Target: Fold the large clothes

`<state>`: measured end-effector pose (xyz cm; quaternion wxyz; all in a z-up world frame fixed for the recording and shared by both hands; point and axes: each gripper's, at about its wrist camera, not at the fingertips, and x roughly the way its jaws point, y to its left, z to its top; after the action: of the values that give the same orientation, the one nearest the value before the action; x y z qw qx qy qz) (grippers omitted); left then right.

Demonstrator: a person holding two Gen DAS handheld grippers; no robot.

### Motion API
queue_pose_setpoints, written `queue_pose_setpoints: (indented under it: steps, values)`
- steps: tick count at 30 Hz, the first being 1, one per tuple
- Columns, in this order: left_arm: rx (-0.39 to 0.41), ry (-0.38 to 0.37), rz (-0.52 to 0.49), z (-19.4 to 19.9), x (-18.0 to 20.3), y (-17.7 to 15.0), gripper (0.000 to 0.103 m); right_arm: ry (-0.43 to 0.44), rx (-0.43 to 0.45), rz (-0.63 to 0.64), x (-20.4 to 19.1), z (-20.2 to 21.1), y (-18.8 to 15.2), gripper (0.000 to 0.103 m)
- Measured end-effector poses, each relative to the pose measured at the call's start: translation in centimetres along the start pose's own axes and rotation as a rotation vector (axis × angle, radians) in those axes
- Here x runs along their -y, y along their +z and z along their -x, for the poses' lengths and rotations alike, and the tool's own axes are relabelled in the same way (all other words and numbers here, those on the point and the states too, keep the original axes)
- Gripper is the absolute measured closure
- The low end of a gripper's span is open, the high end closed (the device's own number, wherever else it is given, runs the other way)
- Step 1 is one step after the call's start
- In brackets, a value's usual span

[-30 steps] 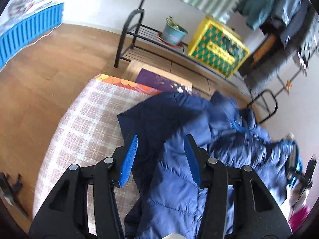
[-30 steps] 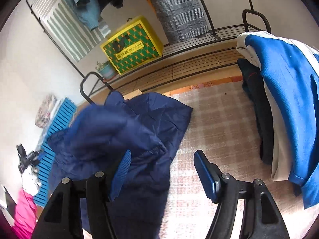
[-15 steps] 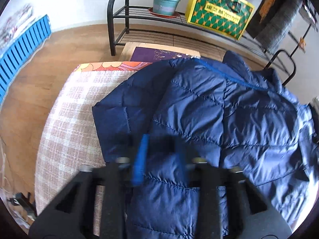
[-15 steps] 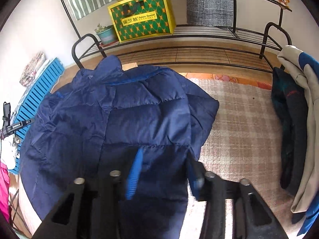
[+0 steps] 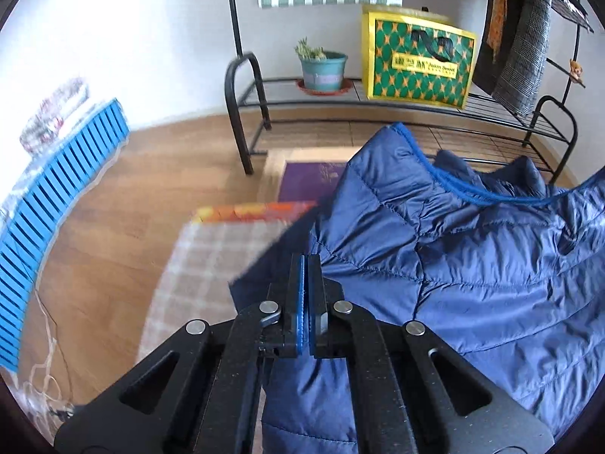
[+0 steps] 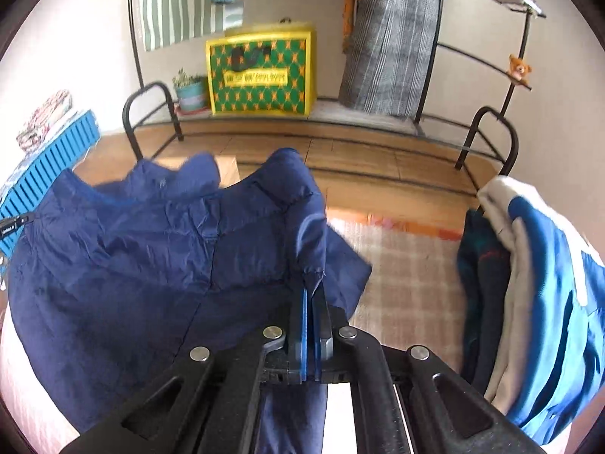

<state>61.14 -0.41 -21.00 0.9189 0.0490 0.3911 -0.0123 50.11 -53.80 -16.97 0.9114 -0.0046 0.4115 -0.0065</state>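
Note:
A navy quilted puffer jacket (image 5: 453, 265) hangs lifted above a checked pink-and-white cloth surface (image 5: 196, 265). My left gripper (image 5: 305, 261) is shut on the jacket's left edge and holds it up. In the right wrist view the jacket (image 6: 151, 257) sags between the two holds, with its lining showing. My right gripper (image 6: 312, 295) is shut on the jacket's right edge, above the checked surface (image 6: 408, 276).
A black clothes rack (image 5: 242, 87) with a potted plant (image 5: 323, 70) and a yellow-green bag (image 5: 416, 68) stands behind. A blue slatted crate (image 5: 56, 189) is at the left. A pile of blue, white and dark clothes (image 6: 537, 283) lies at the right.
Both grippers closed on the jacket's edges and raised it off the checked surface. The jacket lay spread flat half a second ago and now hangs between them.

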Motion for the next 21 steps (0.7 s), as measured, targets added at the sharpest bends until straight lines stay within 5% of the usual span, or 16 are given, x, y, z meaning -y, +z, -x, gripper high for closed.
queue_pose_setpoints:
  steps: [3,6,10,15,18,21]
  values:
    - [0.010,0.027,0.022,-1.9,0.1,1.3,0.103,-0.031,0.025,-0.012,0.2,-1.8,1.2,0.103]
    - [-0.042,0.033,0.087,-5.4,0.0,1.4,0.103,-0.072,-0.025,-0.051,0.6,-5.7,1.5,0.103]
    - [-0.101,0.113,0.055,-9.2,0.9,0.2,0.103,-0.119,-0.093,-0.017,0.0,-9.4,1.2,0.103]
    - [-0.147,0.138,0.116,-10.8,-0.1,-1.0,0.103,-0.136,-0.152,-0.001,-0.4,-11.3,0.2,0.103]
    - [-0.099,0.161,0.116,-8.5,-0.8,-0.1,0.103,-0.146,-0.122,-0.026,0.2,-9.5,0.6,0.077]
    - [-0.018,0.101,0.101,-4.9,-0.5,1.1,0.103,-0.061,-0.061,-0.126,1.5,-5.9,-0.1,0.072]
